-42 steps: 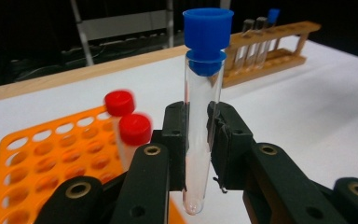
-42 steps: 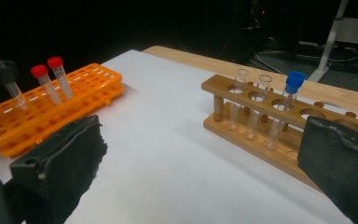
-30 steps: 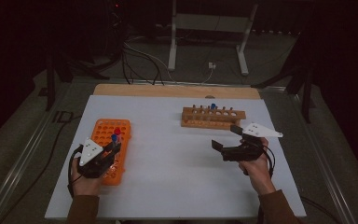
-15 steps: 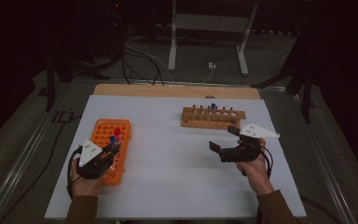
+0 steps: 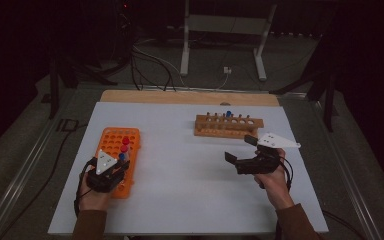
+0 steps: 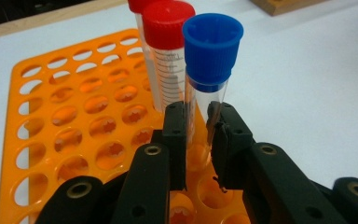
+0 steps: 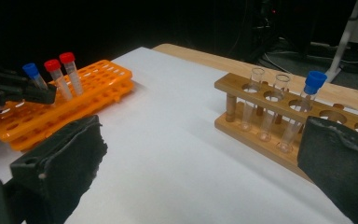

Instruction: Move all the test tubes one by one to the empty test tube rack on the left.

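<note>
The left gripper [image 6: 196, 140] is clenched on the clear body of the blue-capped tube [image 6: 208, 79], just below its cap; the pads sit against the glass on both sides. The tube stands upright at the near right part of the orange rack [image 5: 111, 150], which lies at the left of the desk [image 5: 190, 200], and its lower end appears still seated in a hole, though the jaws hide the exact depth. Two red-capped tubes [image 6: 168, 60] stand just beyond it in the same rack, close enough that their caps nearly crowd the blue one. The right gripper [image 5: 242, 150] hangs released over bare desk at the right, jaws wide apart and nothing between them, near the wooden rack [image 5: 228, 126] on the far right side. That rack carries two uncapped tubes and one with a blue cap [image 7: 315, 81], with vacant holes to the right of them. My judgement: the step in hand is the pick-up of the blue-capped tube, presumably for transfer to the wooden rack. The next move calls for a straight vertical lift until the tube tip clears the orange rack, without tilting toward the neighbouring red caps. The grip must hold firm on smooth glass. After that comes a carry across the desk to the right and alignment over a vacant hole, possibly with a handover to the waiting right gripper.
</note>
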Demonstrator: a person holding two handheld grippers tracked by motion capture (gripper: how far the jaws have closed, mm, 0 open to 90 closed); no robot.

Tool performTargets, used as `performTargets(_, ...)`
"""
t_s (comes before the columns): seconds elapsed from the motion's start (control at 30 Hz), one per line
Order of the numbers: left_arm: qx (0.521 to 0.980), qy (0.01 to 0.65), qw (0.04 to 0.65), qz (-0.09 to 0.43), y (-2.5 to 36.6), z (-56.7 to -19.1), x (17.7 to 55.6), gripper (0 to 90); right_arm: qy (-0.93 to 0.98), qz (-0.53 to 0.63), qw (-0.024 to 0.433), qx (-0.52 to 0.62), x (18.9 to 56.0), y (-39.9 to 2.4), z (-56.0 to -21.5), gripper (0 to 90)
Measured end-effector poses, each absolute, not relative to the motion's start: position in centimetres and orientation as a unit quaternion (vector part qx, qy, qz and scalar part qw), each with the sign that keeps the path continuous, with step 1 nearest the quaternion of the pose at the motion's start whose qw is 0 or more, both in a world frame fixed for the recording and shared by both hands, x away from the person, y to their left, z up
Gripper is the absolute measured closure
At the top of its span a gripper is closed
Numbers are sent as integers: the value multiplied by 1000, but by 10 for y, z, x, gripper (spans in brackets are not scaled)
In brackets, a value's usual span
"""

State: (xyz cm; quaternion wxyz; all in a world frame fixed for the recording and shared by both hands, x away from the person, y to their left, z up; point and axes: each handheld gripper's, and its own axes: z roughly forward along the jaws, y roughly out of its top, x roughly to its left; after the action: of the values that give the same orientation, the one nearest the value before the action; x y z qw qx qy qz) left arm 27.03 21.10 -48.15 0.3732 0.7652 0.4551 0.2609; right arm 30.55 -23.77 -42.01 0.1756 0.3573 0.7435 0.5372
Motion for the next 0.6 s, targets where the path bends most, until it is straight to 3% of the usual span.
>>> performTargets(0.33,767,466,363,250,211,-485,272,768,747,535,172,356,306,-235,-421,4)
performTargets(0.6,751,467,392,253,215,-477,261,597,746,535,175,356,306,-237,-420,4)
